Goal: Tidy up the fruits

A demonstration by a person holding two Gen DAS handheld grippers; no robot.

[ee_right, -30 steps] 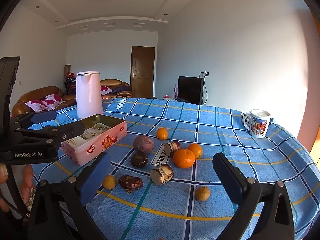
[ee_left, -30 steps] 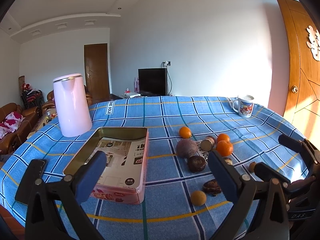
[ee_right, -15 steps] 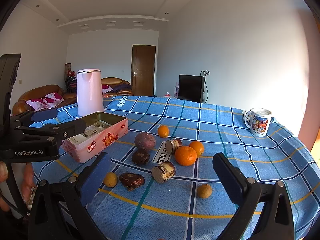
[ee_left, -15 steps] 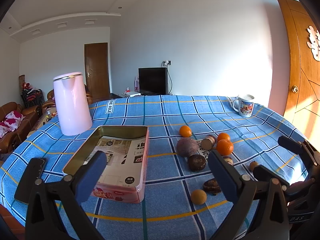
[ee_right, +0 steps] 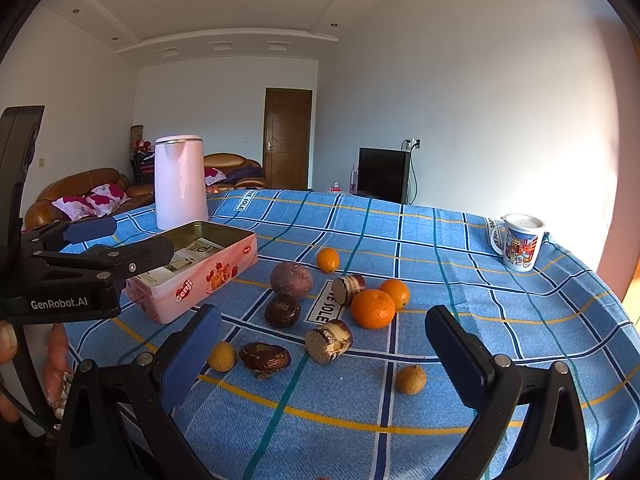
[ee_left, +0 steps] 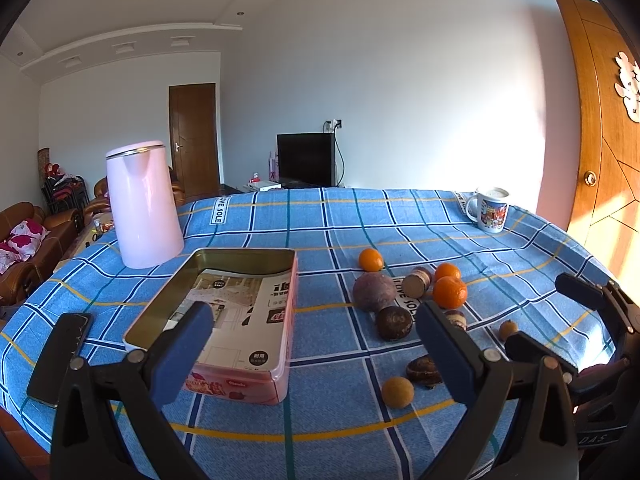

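The fruits lie scattered on the right half of a blue checked tablecloth (ee_right: 500, 320). A large orange (ee_right: 373, 308) touches a smaller orange (ee_right: 395, 292); a third orange (ee_right: 328, 260) sits apart, farther back. A round purple fruit (ee_right: 291, 279) lies just behind a dark brown fruit (ee_right: 282, 310), and a wrinkled dark fruit (ee_right: 265, 356) rests nearer the front beside a small yellow fruit (ee_right: 221, 356). Another small yellow fruit (ee_right: 411, 379) lies alone, with bare cloth around it. Two cut brown cylinders (ee_right: 329, 340) lie among the fruits.

To their left stands an open pink tin (ee_left: 240, 360), with a strip of bare cloth between it and the fruits. A pink kettle (ee_left: 142, 204) stands behind the tin, and a mug (ee_right: 520, 242) near the far right edge.

The left gripper (ee_left: 312, 344) hovers over the near table edge, fingers spread wide and holding nothing. The right gripper (ee_right: 320, 354) also has its fingers wide apart and empty, above the near edge in front of the fruits.
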